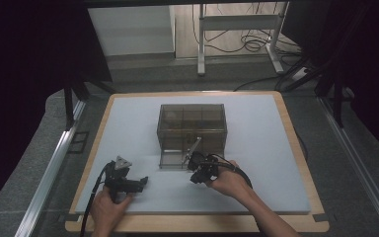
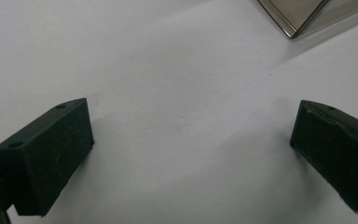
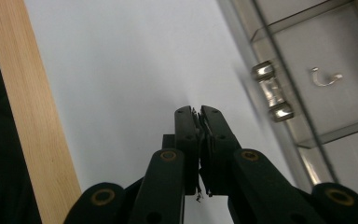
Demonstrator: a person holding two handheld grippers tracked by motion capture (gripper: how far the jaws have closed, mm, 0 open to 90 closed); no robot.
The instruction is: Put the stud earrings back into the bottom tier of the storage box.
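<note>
The right hand-held gripper [image 3: 199,112] is rising from the bottom edge with its two black jaws pressing together, nothing visible between them. It is pointing over the white mat [image 3: 135,70] covering the counter. Right of the jaw tips, a clear compartmented box [image 3: 307,84] is showing a metal latch [image 3: 272,91] and, in one compartment, a small curved metal piece [image 3: 325,77]. Left of the jaws, the counter's wooden edge [image 3: 30,112] is running diagonally.

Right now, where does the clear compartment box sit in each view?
High view: clear compartment box at table centre, beyond the right claw.
Left gripper view: one corner at the top right.
Right gripper view: its wall and compartments along the right side.
Shared landmark: the white mat.
</note>
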